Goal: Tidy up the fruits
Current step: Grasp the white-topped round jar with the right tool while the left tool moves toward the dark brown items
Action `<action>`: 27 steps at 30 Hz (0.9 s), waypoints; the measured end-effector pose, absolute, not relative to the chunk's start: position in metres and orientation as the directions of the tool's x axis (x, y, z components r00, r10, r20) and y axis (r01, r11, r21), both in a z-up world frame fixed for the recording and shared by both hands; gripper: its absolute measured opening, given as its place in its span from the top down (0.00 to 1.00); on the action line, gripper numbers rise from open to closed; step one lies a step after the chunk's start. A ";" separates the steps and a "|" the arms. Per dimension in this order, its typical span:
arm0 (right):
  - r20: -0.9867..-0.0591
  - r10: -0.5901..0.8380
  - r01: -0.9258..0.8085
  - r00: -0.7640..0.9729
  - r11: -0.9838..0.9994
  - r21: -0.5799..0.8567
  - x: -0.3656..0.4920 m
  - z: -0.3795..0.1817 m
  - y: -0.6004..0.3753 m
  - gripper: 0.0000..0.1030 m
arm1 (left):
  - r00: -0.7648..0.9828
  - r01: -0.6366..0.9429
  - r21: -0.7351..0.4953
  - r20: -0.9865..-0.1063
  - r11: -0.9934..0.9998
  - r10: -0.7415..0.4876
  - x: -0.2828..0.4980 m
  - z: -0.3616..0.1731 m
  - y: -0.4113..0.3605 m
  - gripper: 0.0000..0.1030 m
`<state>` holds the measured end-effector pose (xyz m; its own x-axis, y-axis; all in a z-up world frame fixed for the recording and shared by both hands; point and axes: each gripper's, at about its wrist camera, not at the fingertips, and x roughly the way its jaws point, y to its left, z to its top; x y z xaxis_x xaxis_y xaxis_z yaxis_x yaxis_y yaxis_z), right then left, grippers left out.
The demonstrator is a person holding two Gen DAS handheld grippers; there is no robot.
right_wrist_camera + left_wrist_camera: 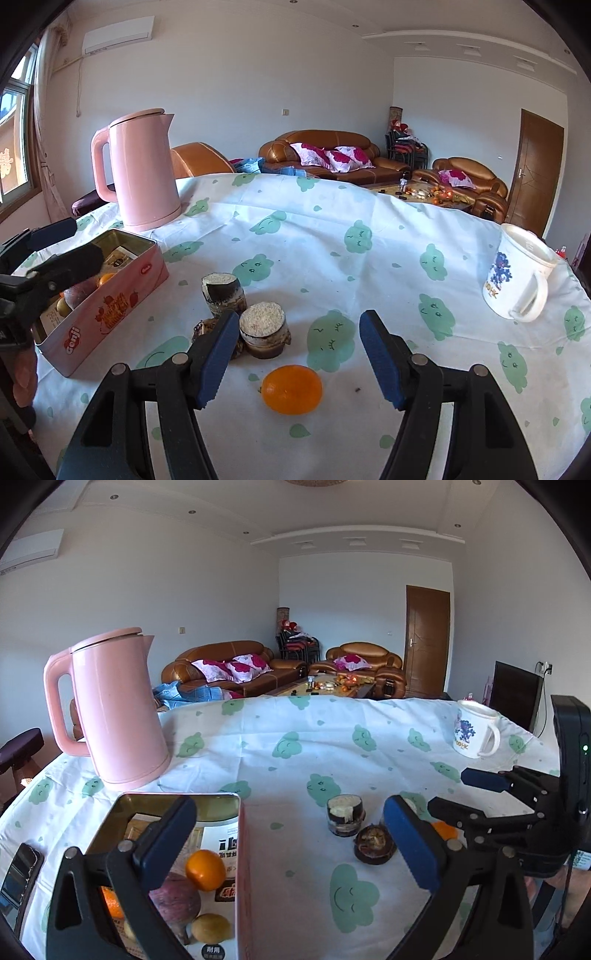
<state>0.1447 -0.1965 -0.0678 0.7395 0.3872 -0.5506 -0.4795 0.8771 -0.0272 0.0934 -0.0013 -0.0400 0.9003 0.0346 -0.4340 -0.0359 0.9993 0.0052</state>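
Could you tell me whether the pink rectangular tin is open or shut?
Open: the pink rectangular tin has no lid on, and fruit shows inside.

The pink tin (110, 295) reads "genji" on its near side. The white mug (517, 280) shows letters ending "HK".

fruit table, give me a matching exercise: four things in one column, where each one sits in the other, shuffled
Things:
1. pink kettle
2. white mug
3. loose orange
4. purple fruit

Places:
A. inside the pink tin
B. on the cloth between the right gripper fingers, untouched
C. behind the tin, at the table's far left
D. standing alone near the table's right edge

Pairs: 1-C, 2-D, 3-B, 4-A
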 end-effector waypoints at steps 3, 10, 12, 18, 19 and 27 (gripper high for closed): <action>-0.578 0.399 -0.499 0.712 0.867 -0.016 0.158 -0.071 -0.184 0.33 | 0.872 -0.114 0.013 -0.477 0.993 0.106 0.115 -0.049 0.002 0.00; -0.678 0.387 -0.533 0.625 0.846 -0.008 0.183 -0.090 -0.162 0.37 | 0.878 -0.113 -0.028 -0.471 0.993 0.087 0.112 -0.051 0.006 0.00; -0.692 0.387 -0.531 0.609 0.847 0.007 0.186 -0.092 -0.162 0.55 | 0.878 -0.107 -0.023 -0.471 0.994 0.084 0.112 -0.051 0.005 0.00; -0.706 0.400 -0.535 0.584 0.844 0.036 0.186 -0.095 -0.165 0.61 | 0.866 -0.079 -0.018 -0.496 0.997 0.060 0.116 -0.056 -0.001 0.00; -0.698 0.402 -0.534 0.593 0.845 0.033 0.185 -0.094 -0.166 0.61 | 0.865 -0.067 -0.016 -0.500 0.998 0.050 0.116 -0.058 -0.004 0.00; -0.585 0.369 -0.448 0.722 0.894 0.010 0.172 -0.075 -0.192 0.61 | 0.831 0.000 0.034 -0.556 0.999 0.019 0.127 -0.070 -0.031 0.00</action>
<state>0.1715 -0.1921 -0.0746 0.7220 0.3689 -0.5853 -0.4482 0.8938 0.0105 0.1268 -0.0313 -0.0702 0.8313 0.0192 -0.5556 -0.0001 0.9994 0.0343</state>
